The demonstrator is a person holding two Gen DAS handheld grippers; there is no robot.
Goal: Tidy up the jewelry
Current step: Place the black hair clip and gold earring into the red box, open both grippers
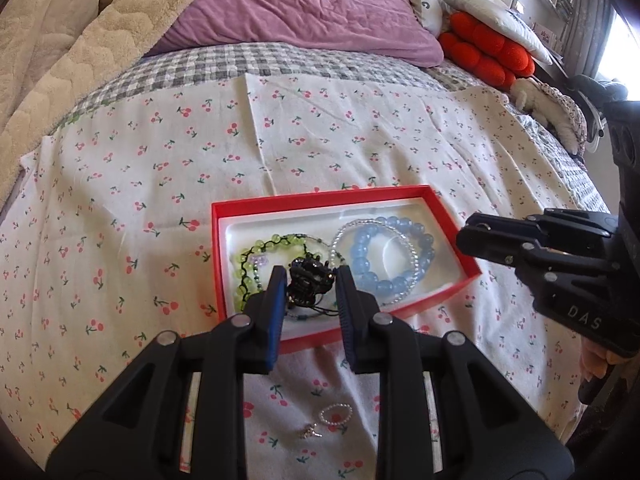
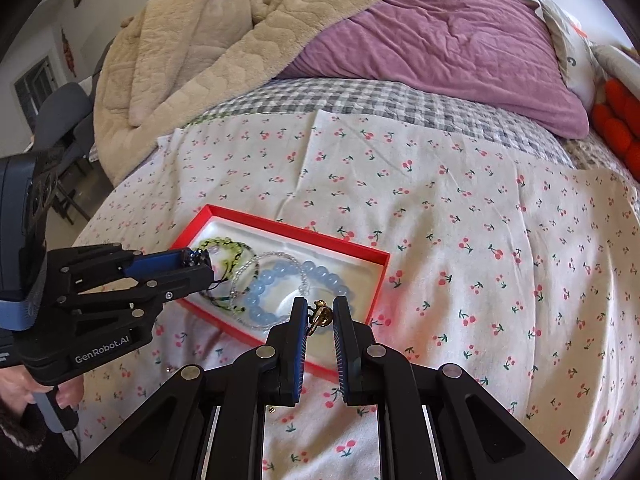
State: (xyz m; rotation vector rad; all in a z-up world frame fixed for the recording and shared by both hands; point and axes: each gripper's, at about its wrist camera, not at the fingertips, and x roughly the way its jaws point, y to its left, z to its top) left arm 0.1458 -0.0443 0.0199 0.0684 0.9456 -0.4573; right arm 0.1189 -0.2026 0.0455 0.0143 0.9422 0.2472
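While the left gripper (image 1: pixel 310 280) pinches a black bracelet (image 1: pixel 309 280) over the red box (image 1: pixel 400 312), the right gripper (image 2: pixel 320 314) clamps a gold earring (image 2: pixel 321 313) above its near edge; blue beads (image 1: pixel 390 256) and green beads (image 1: pixel 264 248) lie inside, on the cherry cloth (image 1: pixel 160 160).

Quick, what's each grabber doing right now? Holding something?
Left gripper: shut on the black beaded bracelet, over the red box.
Right gripper: shut on a small gold piece.
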